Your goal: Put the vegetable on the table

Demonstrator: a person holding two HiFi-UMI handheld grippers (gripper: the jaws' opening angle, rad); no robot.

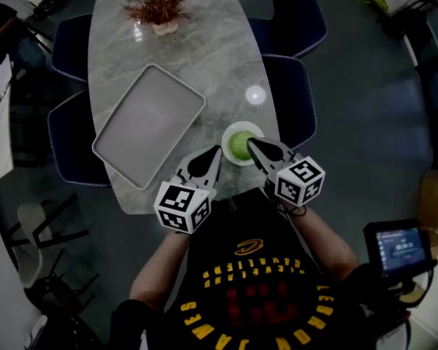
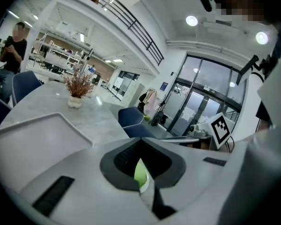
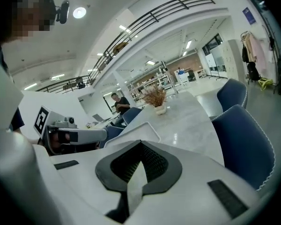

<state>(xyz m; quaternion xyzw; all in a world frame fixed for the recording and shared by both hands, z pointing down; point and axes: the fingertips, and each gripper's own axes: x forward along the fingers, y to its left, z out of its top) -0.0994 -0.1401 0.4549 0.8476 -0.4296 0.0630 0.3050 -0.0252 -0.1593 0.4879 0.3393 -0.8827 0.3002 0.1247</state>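
Observation:
A green vegetable (image 1: 241,145) lies in a small white bowl (image 1: 228,135) near the front edge of the marble table (image 1: 204,49). My left gripper (image 1: 216,150) points at the bowl's left rim with its jaws together. From the right, my right gripper (image 1: 251,144) reaches to the bowl's rim, jaws also together. In the left gripper view the left gripper (image 2: 141,172) shows only a thin slit, through which a sliver of the green vegetable (image 2: 139,175) appears. The right gripper (image 3: 139,170) holds nothing in its own view.
A grey rectangular tray (image 1: 150,122) lies left of the bowl. A potted dried plant (image 1: 159,2) stands at the table's far end. Dark blue chairs (image 1: 292,93) line both sides. A person (image 2: 14,46) stands far behind the table.

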